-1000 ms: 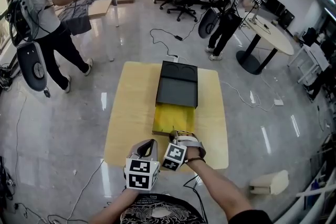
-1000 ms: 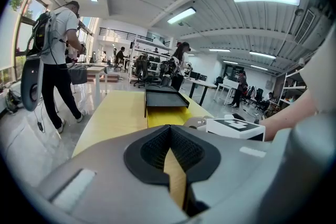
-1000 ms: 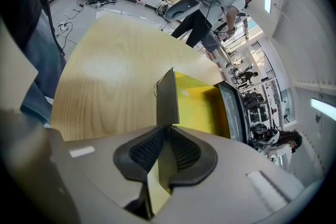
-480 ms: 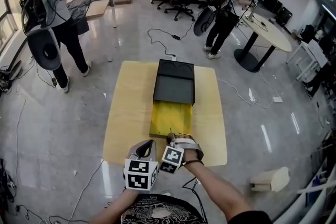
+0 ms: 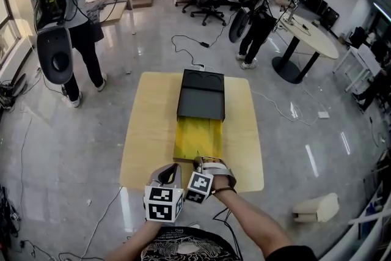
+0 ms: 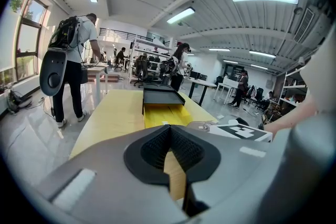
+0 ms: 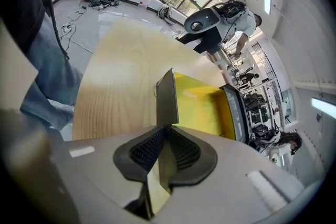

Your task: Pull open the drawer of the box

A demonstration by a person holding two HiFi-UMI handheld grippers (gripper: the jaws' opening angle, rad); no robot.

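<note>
A black box (image 5: 201, 95) lies along the middle of a light wooden table (image 5: 153, 131). Its yellow drawer (image 5: 198, 137) sticks out toward me. My right gripper (image 5: 200, 162) is shut on the drawer's thin dark front panel (image 7: 167, 97), which stands edge-on between the jaws in the right gripper view, with the gripper (image 7: 165, 132) closed round it. My left gripper (image 5: 173, 168) hovers just left of it over the table's near edge. In the left gripper view its jaws (image 6: 169, 132) meet with nothing between them, and the box (image 6: 161, 96) and drawer (image 6: 163, 115) lie ahead.
One person (image 5: 73, 21) with a backpack stands at the far left of the table, and another (image 5: 263, 9) at the far right by a round table (image 5: 311, 40). Cables (image 5: 195, 46) trail on the floor behind the table. A pale object (image 5: 314, 209) lies on the floor at right.
A little more of the yellow drawer shows in front of the black box than before. Both grippers stay nearly where they were. The person at left has stepped nearer.
</note>
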